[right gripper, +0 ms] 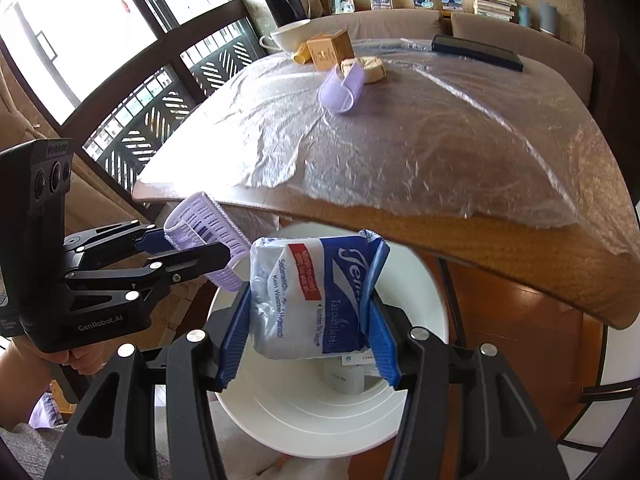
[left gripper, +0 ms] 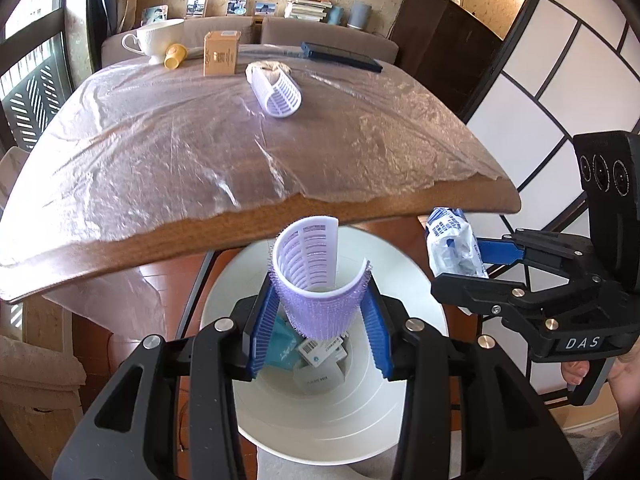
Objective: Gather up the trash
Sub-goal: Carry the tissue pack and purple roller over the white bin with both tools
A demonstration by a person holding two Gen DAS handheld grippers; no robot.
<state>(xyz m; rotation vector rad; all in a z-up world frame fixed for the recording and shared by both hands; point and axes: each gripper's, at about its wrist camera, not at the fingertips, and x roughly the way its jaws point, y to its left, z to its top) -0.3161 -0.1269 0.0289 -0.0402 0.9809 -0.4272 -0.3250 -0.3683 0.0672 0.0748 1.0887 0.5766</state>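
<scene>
My left gripper (left gripper: 320,300) is shut on a purple hair roller (left gripper: 318,280) and holds it over the white trash bin (left gripper: 416,280), which holds some packaging. My right gripper (right gripper: 308,304) is shut on a blue-and-white tissue pack (right gripper: 312,292) above the same bin (right gripper: 420,280). Each gripper shows in the other's view: the right one (left gripper: 460,264) with its pack (left gripper: 452,248), the left one (right gripper: 200,248) with its roller (right gripper: 208,232). A second purple roller (left gripper: 278,92) lies on the table; it also shows in the right wrist view (right gripper: 342,90).
The wooden table (left gripper: 280,216), covered with clear plastic film, carries a white cup (left gripper: 156,38), a yellow cap (left gripper: 175,56), a cardboard box (left gripper: 221,53), a beige lump (left gripper: 268,67) and a dark flat case (left gripper: 340,56). A sofa and windows lie beyond.
</scene>
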